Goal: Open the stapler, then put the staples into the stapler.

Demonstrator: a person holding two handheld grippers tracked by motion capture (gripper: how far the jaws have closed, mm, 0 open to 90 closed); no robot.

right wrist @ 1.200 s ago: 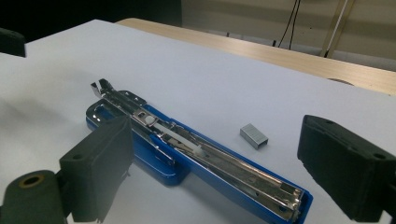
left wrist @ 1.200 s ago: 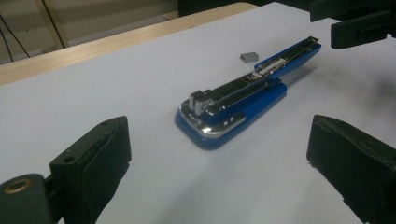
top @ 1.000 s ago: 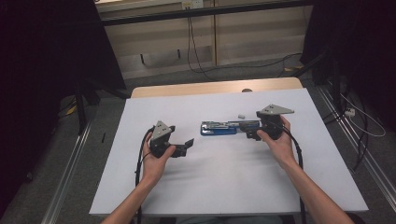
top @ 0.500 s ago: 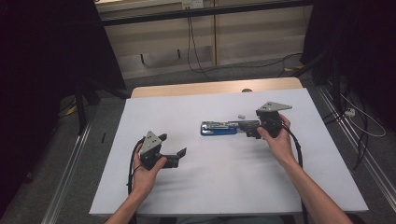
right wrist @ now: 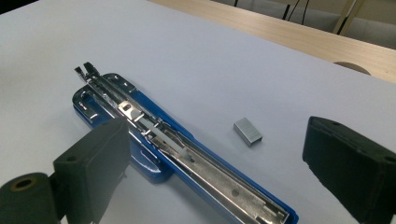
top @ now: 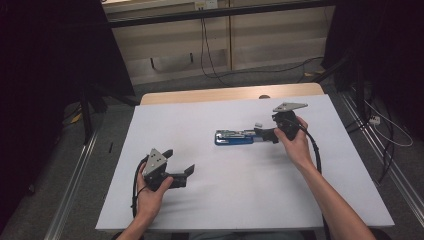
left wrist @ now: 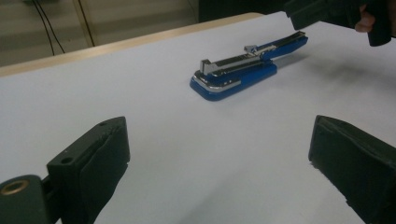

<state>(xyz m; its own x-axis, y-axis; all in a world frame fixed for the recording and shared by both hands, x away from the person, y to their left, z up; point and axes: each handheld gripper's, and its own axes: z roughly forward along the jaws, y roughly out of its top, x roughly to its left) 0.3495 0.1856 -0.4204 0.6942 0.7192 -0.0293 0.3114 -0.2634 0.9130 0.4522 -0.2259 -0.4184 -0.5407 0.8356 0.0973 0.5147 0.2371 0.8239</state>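
Observation:
A blue stapler (top: 234,136) lies in the middle of the white table sheet (top: 225,200), swung open flat with its metal staple channel (right wrist: 187,156) bare. A small grey block of staples (right wrist: 248,131) rests on the sheet beside it. My right gripper (top: 263,134) hovers at the stapler's right end, open, its jaws standing wide over the stapler (right wrist: 154,163) with nothing between them. My left gripper (top: 179,161) sits near the front left, open and empty, well short of the stapler (left wrist: 243,70). The right gripper (left wrist: 336,14) also appears far off in the left gripper view.
The wooden table edge (top: 225,94) runs behind the white sheet. Cables (top: 215,60) lie on the floor beyond. Metal rails (top: 75,190) flank the table. Bare sheet spreads between the two grippers and along the front.
My left gripper has drawn back toward the near edge and a little left, away from the stapler. The right gripper and the stapler have stayed put.

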